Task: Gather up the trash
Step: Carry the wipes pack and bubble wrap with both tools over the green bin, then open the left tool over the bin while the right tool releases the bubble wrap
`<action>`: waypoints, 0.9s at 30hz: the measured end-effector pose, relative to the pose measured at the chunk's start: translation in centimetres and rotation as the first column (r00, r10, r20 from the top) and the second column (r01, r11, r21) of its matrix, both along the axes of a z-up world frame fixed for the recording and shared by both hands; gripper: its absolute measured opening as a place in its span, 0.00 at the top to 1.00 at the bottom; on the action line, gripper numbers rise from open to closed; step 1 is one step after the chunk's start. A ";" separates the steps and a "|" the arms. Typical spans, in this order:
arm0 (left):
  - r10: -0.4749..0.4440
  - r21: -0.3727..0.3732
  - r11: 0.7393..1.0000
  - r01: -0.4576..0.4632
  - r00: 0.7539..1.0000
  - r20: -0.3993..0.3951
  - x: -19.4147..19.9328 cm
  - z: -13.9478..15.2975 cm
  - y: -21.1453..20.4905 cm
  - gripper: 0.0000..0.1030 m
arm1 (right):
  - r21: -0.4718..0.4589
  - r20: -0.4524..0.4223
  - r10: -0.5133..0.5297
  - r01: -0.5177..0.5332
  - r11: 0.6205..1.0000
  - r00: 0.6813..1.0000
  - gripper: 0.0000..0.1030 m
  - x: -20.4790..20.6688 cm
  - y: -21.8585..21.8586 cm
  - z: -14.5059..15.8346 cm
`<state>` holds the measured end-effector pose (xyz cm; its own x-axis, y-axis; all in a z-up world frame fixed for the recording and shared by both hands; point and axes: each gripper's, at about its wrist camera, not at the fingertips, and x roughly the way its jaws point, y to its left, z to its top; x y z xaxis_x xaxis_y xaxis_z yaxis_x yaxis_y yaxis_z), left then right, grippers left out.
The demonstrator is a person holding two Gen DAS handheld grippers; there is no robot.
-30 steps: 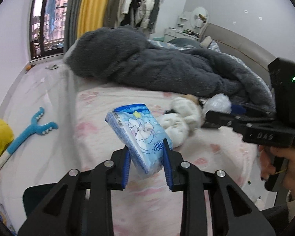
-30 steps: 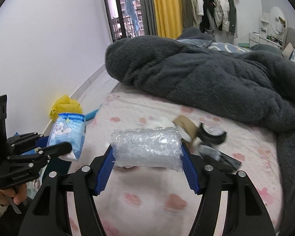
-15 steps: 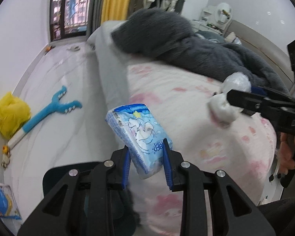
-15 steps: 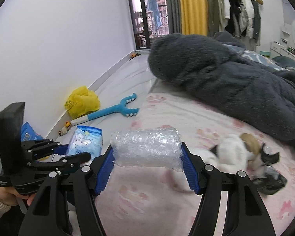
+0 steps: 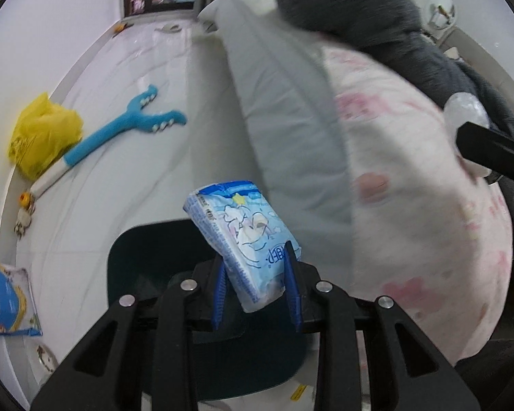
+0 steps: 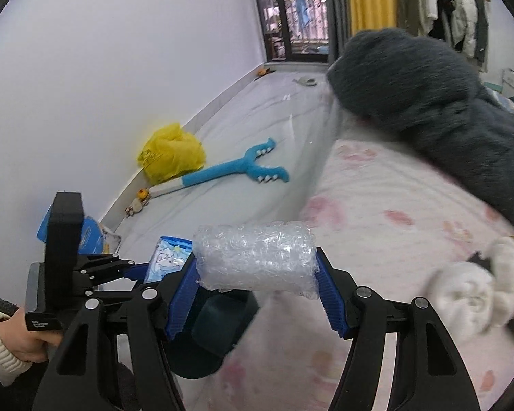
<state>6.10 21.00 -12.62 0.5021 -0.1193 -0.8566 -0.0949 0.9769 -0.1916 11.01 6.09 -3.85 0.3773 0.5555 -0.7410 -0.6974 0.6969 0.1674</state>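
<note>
My left gripper [image 5: 255, 282] is shut on a light-blue tissue packet [image 5: 240, 236] and holds it above a dark teal bin [image 5: 144, 267] on the floor beside the bed. My right gripper [image 6: 257, 294] is shut on a roll of bubble wrap [image 6: 255, 257] and holds it over the bed's edge, above the same bin [image 6: 219, 322]. The left gripper with the packet [image 6: 169, 260] shows at the lower left of the right wrist view. The bubble wrap [image 5: 466, 109] shows at the right edge of the left wrist view.
The bed has a pink-patterned sheet [image 6: 394, 226] and a dark grey fluffy blanket [image 6: 428, 82]. White crumpled tissue [image 6: 469, 294] and dark scraps lie on the bed at right. On the floor lie a yellow plastic bag [image 5: 41, 137], a blue toy [image 5: 126, 126] and a blue package [image 5: 3, 301].
Both grippers have swung left from over the bed toward the floor side, each still holding its item. The teal bin now lies under the left gripper.
</note>
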 end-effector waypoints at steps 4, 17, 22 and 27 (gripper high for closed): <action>0.028 -0.015 0.999 -0.029 0.998 -0.052 -0.7 -1.4 2.0 0.67 | -0.012 -0.028 0.030 -0.030 0.999 0.999 0.36 -0.6 2.1 -1.0; 0.031 -0.038 0.998 -0.040 0.975 -0.221 -1.9 -5.2 4.7 0.39 | -0.073 -0.087 0.088 -0.095 0.993 0.992 0.36 -1.4 7.6 -4.3; 0.066 -0.046 0.996 -0.075 0.982 -0.175 -2.8 -4.3 6.6 0.35 | -0.100 -0.115 0.090 -0.101 0.990 0.989 0.36 -1.4 9.1 -5.9; 0.097 -0.038 0.994 -0.102 0.989 -0.108 -3.4 -2.6 8.1 0.35 | -0.129 -0.139 0.088 -0.106 0.986 0.986 0.36 -1.4 10.0 -7.7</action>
<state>2.67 29.09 -15.26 0.4205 -0.1117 -0.9004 -0.2132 0.9524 -0.2177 9.62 16.13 -11.52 0.2202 0.4757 -0.8516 -0.7410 0.6493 0.1711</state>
